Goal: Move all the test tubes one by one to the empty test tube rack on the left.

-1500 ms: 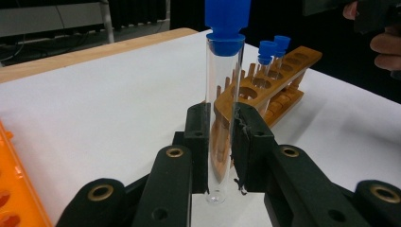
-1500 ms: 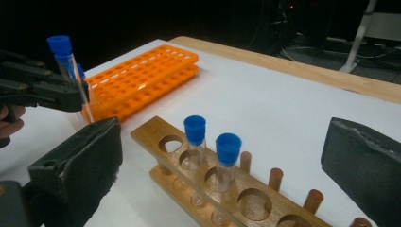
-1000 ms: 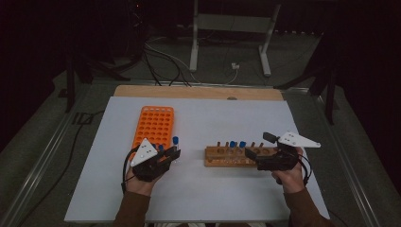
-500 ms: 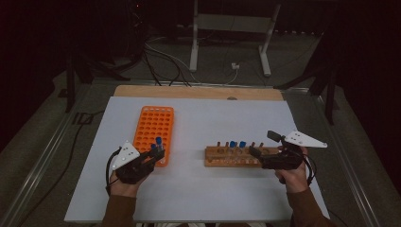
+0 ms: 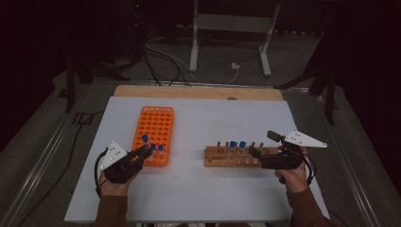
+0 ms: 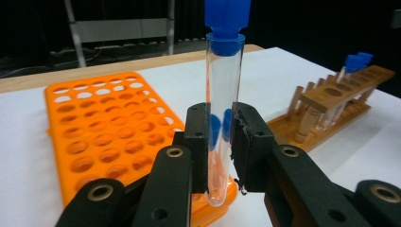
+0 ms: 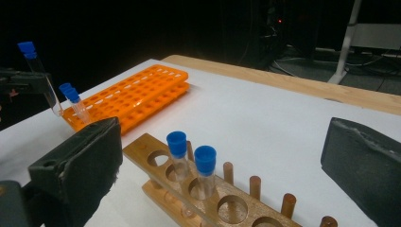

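My left gripper (image 6: 221, 137) is shut on a clear test tube with a blue cap (image 6: 222, 90), held upright just off the near end of the orange rack (image 6: 104, 123). From above, the left gripper (image 5: 145, 152) sits at that rack's (image 5: 156, 125) near left corner, where two blue-capped tubes (image 5: 157, 148) stand in holes. My right gripper (image 5: 263, 143) is open at the right end of the wooden rack (image 5: 222, 161). Its wide-apart jaws frame the wooden rack (image 7: 156, 156) and its two blue-capped tubes (image 7: 191, 163), with nothing held between them.
A white sheet (image 5: 208, 194) covers the table, with a wooden strip (image 5: 198, 92) along its far edge. Behind the table stand a metal frame (image 5: 194, 42) and loose cables (image 5: 165, 61) on the floor. Metal rails run along both sides.
My left gripper has carried the tube leftward and slightly nearer, from the orange rack's right front corner to its left front corner. The right gripper has stayed in place.
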Demonstrator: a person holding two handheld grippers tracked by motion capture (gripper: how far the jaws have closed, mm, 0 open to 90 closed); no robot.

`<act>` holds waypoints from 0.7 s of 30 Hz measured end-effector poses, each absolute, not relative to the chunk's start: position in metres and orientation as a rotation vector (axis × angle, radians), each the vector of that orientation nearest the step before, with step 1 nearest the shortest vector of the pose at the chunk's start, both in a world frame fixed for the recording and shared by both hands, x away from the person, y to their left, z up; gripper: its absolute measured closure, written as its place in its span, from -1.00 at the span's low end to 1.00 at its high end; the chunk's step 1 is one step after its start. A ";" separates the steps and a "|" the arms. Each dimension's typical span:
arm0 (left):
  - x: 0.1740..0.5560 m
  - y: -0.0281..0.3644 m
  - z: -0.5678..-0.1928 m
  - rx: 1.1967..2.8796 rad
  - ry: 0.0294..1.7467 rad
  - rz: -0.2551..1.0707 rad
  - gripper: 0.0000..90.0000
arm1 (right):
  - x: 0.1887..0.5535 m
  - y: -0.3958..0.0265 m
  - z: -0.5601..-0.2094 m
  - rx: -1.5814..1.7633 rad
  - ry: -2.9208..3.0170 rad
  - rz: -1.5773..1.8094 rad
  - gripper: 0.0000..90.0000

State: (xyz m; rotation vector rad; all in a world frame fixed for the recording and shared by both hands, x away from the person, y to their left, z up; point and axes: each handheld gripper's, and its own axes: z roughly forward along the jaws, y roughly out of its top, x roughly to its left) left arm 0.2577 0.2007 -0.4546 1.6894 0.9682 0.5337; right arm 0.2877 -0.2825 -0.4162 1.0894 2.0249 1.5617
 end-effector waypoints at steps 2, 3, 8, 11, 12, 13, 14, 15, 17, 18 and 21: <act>0.259 0.202 -0.456 1.689 0.983 0.549 0.74 | 0.288 -0.283 -0.416 1.092 2.023 1.562 -1.00; 0.259 0.202 -0.457 1.690 0.991 0.555 0.74 | 0.288 -0.283 -0.416 1.093 2.023 1.563 -1.00; 0.264 0.205 -0.462 1.687 1.018 0.597 0.74 | 0.287 -0.283 -0.415 1.090 2.018 1.570 -1.00; 0.268 0.206 -0.466 1.675 1.034 0.593 0.74 | 0.287 -0.283 -0.415 1.090 2.019 1.573 -1.00; 0.269 0.206 -0.467 1.681 1.034 0.599 0.74 | 0.287 -0.283 -0.415 1.090 2.019 1.572 -1.00; 0.270 0.205 -0.468 1.687 1.032 0.602 0.74 | 0.287 -0.283 -0.415 1.090 2.019 1.574 -1.00; 0.271 0.205 -0.469 1.688 1.030 0.603 0.74 | 0.287 -0.283 -0.415 1.089 2.019 1.574 -1.00; 0.272 0.205 -0.469 1.692 1.030 0.604 0.74 | 0.287 -0.283 -0.415 1.088 2.018 1.574 -1.00; 0.273 0.204 -0.471 1.699 1.033 0.603 0.74 | 0.287 -0.283 -0.415 1.088 2.019 1.574 -1.00; 0.274 0.204 -0.471 1.704 1.033 0.602 0.74 | 0.287 -0.283 -0.415 1.088 2.020 1.573 -1.00; 0.275 0.203 -0.473 1.714 1.037 0.605 0.74 | 0.287 -0.282 -0.415 1.087 2.021 1.573 -1.00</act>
